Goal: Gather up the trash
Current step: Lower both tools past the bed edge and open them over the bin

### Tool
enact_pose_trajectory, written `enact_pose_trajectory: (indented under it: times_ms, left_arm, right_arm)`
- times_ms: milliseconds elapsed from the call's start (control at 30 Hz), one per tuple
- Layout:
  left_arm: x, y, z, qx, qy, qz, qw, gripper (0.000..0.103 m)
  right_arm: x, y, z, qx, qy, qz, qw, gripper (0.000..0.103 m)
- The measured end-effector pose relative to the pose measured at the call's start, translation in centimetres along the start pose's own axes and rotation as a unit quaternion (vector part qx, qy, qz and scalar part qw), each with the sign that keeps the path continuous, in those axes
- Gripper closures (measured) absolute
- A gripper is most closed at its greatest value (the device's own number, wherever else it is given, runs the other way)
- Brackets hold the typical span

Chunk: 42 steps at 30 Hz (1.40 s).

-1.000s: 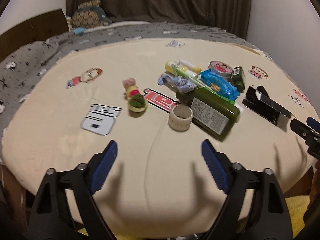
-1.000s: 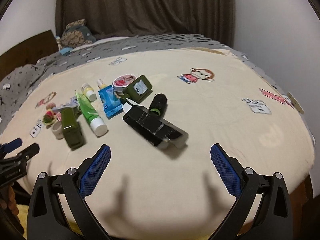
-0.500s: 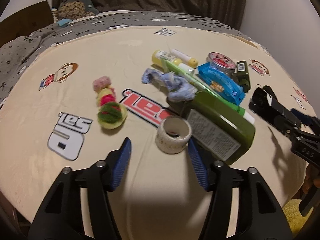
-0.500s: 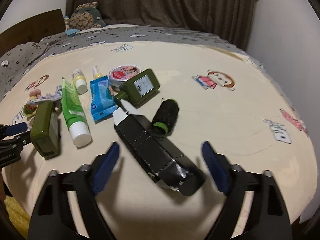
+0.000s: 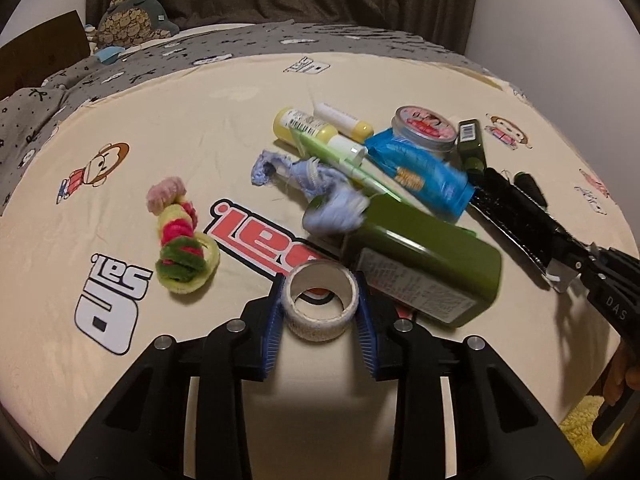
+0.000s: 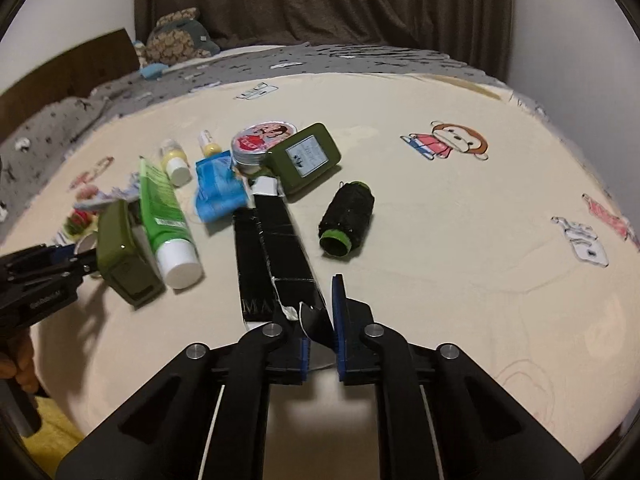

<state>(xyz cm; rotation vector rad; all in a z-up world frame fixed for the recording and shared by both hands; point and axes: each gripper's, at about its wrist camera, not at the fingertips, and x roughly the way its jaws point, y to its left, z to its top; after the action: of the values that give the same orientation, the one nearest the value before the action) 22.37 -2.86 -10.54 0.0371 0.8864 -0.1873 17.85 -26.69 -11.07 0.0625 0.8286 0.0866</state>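
A pile of small things lies on a cream cartoon bedsheet (image 5: 168, 112). My left gripper (image 5: 320, 312) is shut on a white empty tape roll (image 5: 320, 304) resting on the sheet beside a big green bottle (image 5: 424, 268). My right gripper (image 6: 320, 320) is shut on the torn near end of a long black carton (image 6: 272, 248). It also shows in the left wrist view (image 5: 516, 216), with the right gripper (image 5: 592, 264) at its end.
In the pile are a blue wrapper (image 5: 420, 172), a round tin (image 5: 424, 128), a green tube (image 6: 164, 212), a small green bottle (image 6: 308, 156), a black spool (image 6: 348, 216), blue cloth (image 5: 320, 184) and fuzzy hair ties (image 5: 180, 244). A grey blanket (image 5: 120, 72) lies behind.
Both grippers moved forward and down onto the pile. The left closed around the tape roll, the right closed on the black carton's end.
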Motion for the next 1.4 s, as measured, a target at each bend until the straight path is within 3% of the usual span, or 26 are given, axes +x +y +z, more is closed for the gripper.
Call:
enact_pose_trajectory:
  times_ms: [100, 400, 633, 800, 967, 1133, 1400]
  left_arm:
    - [-1.3, -0.2, -0.4, 0.001, -0.008, 0.003, 1.0000, 0.072]
    - [-9.0, -1.7, -2.2, 0.013, -0.060, -0.010, 0.9980, 0.072]
    - [-14.6, -3.4, -5.0, 0.024, -0.094, -0.028, 0.9949, 0.072]
    - [-17.2, -4.1, -8.2, 0.029, -0.099, -0.036, 0.9940, 0.072]
    - [-17.7, -4.7, -11.4, 0.037, -0.083, -0.044, 0.9949, 0.072]
    - [-16.0, -4.9, -15.0, 0.038, -0.039, -0.047, 0.9974, 0.072]
    - [-11.6, -4.8, -19.9, 0.046, 0.055, -0.054, 0.9960, 0.072]
  right_arm:
    - [-1.2, 0.1, -0.2, 0.000, -0.008, 0.003, 1.000, 0.099]
    - [-7.5, 1.1, -0.9, -0.007, -0.053, 0.030, 0.998, 0.100]
    - [-13.5, 2.8, -4.1, -0.035, -0.074, 0.062, 0.995, 0.100]
    - [-16.4, 3.2, -6.9, -0.046, -0.067, 0.080, 0.994, 0.100]
    - [-17.2, 3.5, -10.2, -0.059, -0.031, 0.081, 0.994, 0.100]
    - [-16.7, 4.5, -14.0, -0.064, 0.022, 0.097, 0.993, 0.100]
    - [-11.1, 6.5, -18.9, -0.063, 0.146, 0.097, 0.983, 0.100]
